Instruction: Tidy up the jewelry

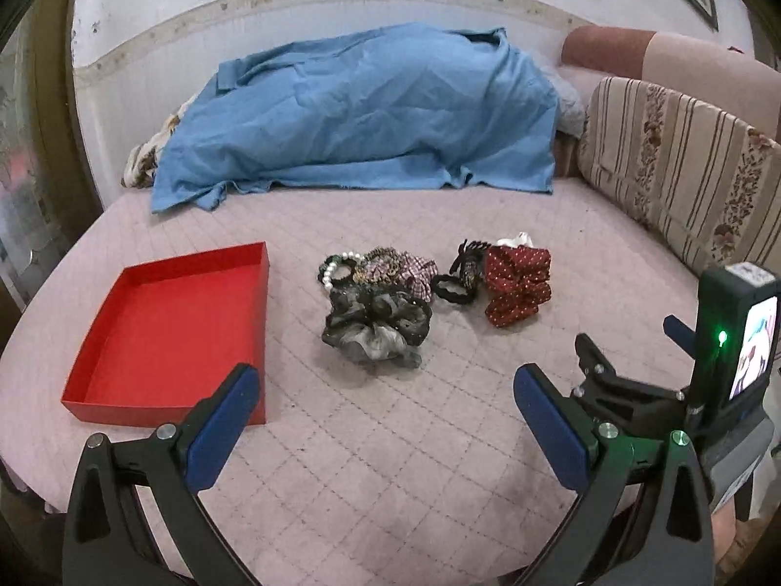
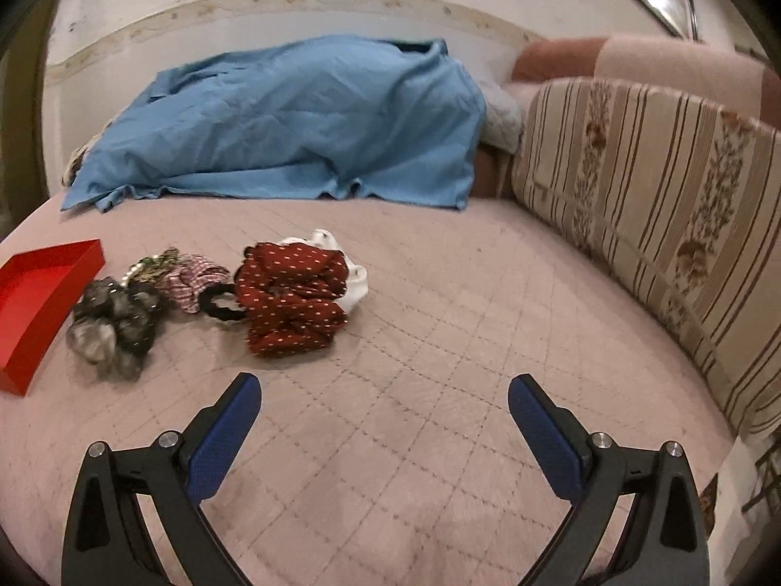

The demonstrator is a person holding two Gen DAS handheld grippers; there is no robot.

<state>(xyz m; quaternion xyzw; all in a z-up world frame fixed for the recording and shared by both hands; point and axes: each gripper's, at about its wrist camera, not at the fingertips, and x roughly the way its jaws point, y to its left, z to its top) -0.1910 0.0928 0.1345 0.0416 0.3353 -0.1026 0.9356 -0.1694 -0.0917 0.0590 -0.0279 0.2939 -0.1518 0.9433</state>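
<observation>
An empty red tray [image 1: 146, 390] lies on the pink quilted bed, left of a pile of hair accessories: a grey-black scrunchie [image 1: 376, 324], a pearl bracelet [image 1: 332, 271], a checked scrunchie [image 1: 415, 268], a black hair tie [image 1: 451, 290], a black claw clip [image 1: 468, 256] and a red dotted scrunchie [image 1: 517, 285]. My left gripper [image 1: 385, 386] is open and empty, just short of the grey-black scrunchie. My right gripper [image 2: 383, 398] is open and empty, in front and to the right of the red dotted scrunchie [image 2: 293, 288]. The tray [image 2: 29, 303] shows at the left edge there.
A blue cloth [image 1: 361, 107] covers a heap at the back of the bed. A striped floral cushion [image 2: 649, 185] lines the right side. The right gripper's body with its lit screen [image 1: 732, 356] stands at the right of the left wrist view.
</observation>
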